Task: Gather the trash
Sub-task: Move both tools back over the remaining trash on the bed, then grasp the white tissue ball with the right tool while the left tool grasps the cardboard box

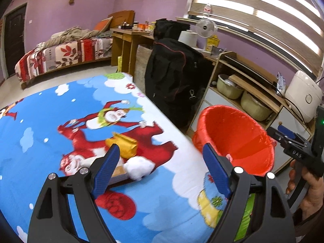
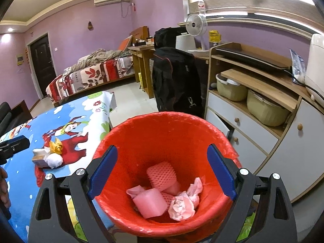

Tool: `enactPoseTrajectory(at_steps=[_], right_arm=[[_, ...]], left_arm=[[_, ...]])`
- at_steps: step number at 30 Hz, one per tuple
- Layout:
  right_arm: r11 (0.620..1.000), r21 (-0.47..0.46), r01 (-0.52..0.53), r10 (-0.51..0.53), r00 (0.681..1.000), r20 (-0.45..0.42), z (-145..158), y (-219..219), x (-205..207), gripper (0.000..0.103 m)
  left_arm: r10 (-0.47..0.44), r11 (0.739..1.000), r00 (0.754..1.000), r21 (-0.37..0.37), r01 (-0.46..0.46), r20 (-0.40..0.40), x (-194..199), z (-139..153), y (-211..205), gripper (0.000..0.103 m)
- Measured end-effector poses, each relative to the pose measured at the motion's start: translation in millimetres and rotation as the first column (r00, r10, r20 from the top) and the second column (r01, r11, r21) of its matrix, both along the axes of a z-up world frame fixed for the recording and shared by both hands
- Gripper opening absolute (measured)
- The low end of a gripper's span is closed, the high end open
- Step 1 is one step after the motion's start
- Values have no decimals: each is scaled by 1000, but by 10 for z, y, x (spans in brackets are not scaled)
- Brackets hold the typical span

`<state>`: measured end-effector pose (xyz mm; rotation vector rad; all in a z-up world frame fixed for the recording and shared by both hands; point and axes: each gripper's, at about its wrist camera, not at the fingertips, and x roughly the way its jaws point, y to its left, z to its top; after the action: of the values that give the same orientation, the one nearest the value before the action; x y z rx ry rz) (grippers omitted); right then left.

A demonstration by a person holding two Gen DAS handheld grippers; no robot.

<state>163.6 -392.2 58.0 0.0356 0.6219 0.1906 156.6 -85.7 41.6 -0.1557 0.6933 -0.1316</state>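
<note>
Left gripper (image 1: 162,162): jaws spread wide with nothing between the blue pads, over the cartoon-printed table cover (image 1: 50,121); its body is cut off by the lower frame edge.
Right gripper (image 2: 162,170): jaws wide apart and empty, poised over the red-lined bin (image 2: 141,133); in the left view only part of it shows at the right edge, held by a hand (image 1: 309,188).
Trash on table: yellow wrapper (image 1: 123,144), white wad (image 1: 138,168) and a small box (image 1: 120,171) clustered together; the left finger hides part of the box.
Trash in bin: pink foam net (image 2: 162,174), pink foam block (image 2: 150,202), crumpled paper (image 2: 182,204) at the bottom; what lies beneath is hard to make out.
Bin: just beside the table's edge, its base out of view.
</note>
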Motion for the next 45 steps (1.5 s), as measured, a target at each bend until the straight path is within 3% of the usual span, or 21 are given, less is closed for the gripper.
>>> enactPoseTrajectory(at_steps=[20, 45], right_arm=[[988, 7, -155, 155, 988, 7, 21, 687, -122, 84], [966, -6, -259, 259, 965, -32, -90, 1162, -138, 84]], left_arm=[[118, 993, 991, 5, -118, -69, -174, -332, 546, 81], [176, 984, 959, 36, -172, -224, 195, -790, 571, 81]])
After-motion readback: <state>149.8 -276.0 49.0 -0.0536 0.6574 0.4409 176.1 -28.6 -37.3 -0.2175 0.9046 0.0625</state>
